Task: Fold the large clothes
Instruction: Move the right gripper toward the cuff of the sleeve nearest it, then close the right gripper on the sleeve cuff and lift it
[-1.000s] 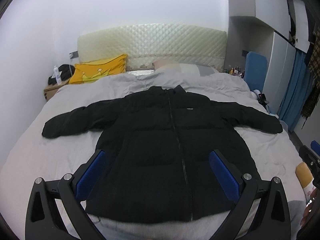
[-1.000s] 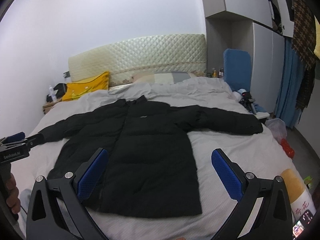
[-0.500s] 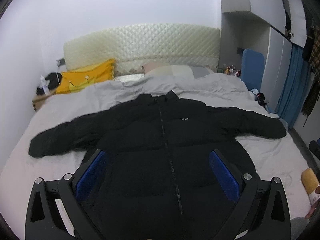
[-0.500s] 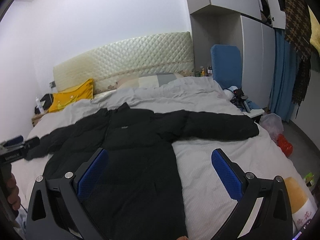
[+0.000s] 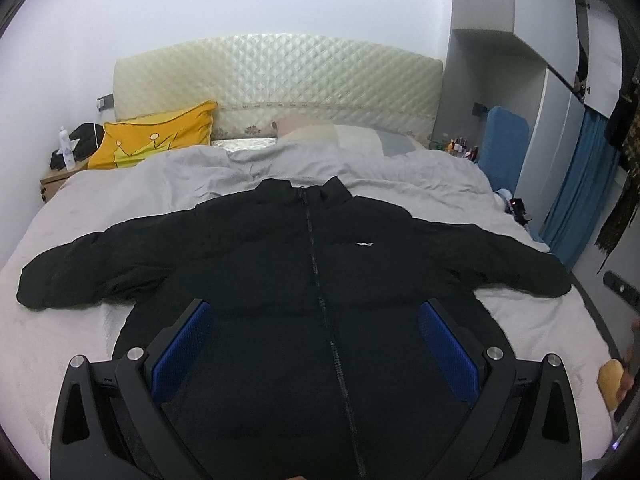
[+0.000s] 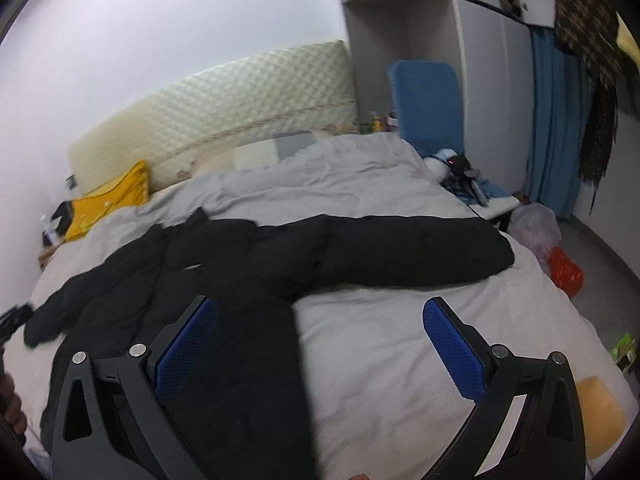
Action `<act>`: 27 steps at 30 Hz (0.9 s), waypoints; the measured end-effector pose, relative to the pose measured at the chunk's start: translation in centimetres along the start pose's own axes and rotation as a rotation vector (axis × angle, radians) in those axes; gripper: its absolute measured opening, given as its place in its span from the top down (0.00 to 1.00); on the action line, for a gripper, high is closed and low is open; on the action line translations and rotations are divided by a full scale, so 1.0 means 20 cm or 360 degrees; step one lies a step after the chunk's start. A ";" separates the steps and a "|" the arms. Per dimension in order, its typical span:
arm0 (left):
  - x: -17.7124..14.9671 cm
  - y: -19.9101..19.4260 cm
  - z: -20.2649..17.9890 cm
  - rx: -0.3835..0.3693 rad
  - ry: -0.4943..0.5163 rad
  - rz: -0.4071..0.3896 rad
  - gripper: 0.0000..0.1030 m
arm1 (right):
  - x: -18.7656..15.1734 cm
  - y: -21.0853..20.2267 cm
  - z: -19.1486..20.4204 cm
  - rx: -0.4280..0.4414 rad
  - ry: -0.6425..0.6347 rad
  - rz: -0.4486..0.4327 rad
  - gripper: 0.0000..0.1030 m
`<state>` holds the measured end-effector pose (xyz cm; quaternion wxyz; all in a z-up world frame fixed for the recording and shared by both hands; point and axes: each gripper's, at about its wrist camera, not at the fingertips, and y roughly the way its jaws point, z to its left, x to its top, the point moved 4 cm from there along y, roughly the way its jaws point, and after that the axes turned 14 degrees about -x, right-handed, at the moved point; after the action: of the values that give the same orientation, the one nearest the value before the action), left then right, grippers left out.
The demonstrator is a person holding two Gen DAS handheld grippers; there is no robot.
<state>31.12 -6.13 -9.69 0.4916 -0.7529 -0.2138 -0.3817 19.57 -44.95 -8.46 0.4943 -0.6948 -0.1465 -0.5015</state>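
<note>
A black puffer jacket [image 5: 304, 264] lies flat, front up and zipped, on a grey bed [image 5: 80, 208], with both sleeves spread out sideways. My left gripper [image 5: 316, 320] is open and empty, hovering above the jacket's lower body. In the right wrist view the jacket [image 6: 248, 264] lies to the left with its right sleeve [image 6: 420, 252] stretched toward the bed's right side. My right gripper [image 6: 320, 320] is open and empty, above the jacket's right edge and the bare bedcover [image 6: 380, 344].
A yellow pillow [image 5: 156, 136] and a quilted headboard [image 5: 280, 80] stand at the bed's head. A nightstand [image 5: 56, 176] is at the far left. A blue chair [image 6: 428, 100], a wardrobe, blue curtains [image 6: 556, 120] and bags on the floor [image 6: 564, 272] are to the right.
Both grippers have moved forward over the bed. The right one has swung to the right, toward the jacket's right sleeve. Both stay open.
</note>
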 end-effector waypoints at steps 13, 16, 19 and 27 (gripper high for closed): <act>-0.10 0.25 0.21 -0.0019 -0.0173 0.0059 0.00 | 0.04 0.94 -0.61 0.0116 0.0544 0.0220 0.00; -0.11 0.31 0.25 -0.0004 -0.0196 0.0071 0.00 | -0.01 1.12 -0.70 0.0122 0.0687 0.0310 0.00; -0.13 0.37 0.28 0.0026 -0.0219 0.0088 0.00 | -0.08 1.30 -0.80 0.0134 0.0892 0.0388 0.01; -0.17 0.54 0.36 0.0088 -0.0286 0.0140 0.00 | -0.22 1.38 -0.95 0.0043 0.1256 0.0388 0.16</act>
<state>39.11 -3.95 -20.24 0.5074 -0.7789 -0.2343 -0.2845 26.49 -72.39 -26.84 0.5774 -0.4548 0.1312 -0.6652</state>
